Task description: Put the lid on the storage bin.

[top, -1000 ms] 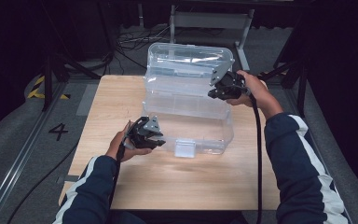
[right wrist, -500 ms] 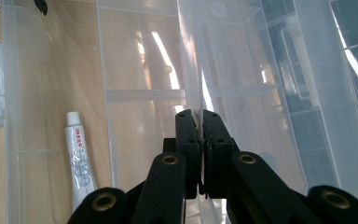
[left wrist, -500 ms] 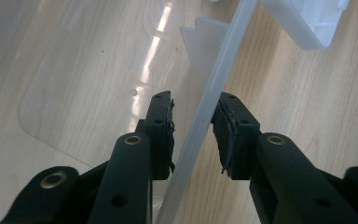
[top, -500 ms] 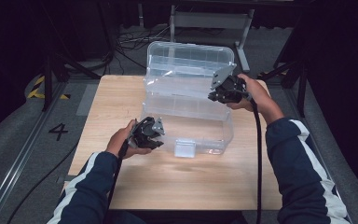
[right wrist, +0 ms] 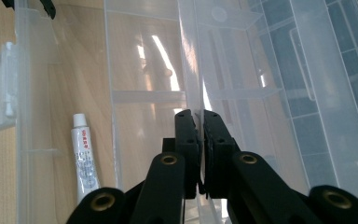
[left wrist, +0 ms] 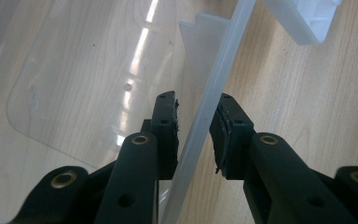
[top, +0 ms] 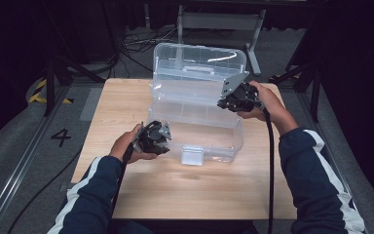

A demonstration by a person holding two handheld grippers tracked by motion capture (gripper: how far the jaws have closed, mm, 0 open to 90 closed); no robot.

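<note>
Jaws of the left gripper point(left wrist: 193, 135) straddle the front wall of the clear plastic storage box point(top: 175, 105), one inside, one outside; they have just been closing on the rim but a narrow gap remains beside each pad. At the box's far right side, the right gripper point(right wrist: 199, 140) is clamped tight on a thin clear wall of the inner tray point(right wrist: 144, 93). Left of and below that gripper, a small white tube point(right wrist: 85, 161) lies on the box floor. The white latch point(top: 193, 156) hangs just right of the left gripper.
</note>
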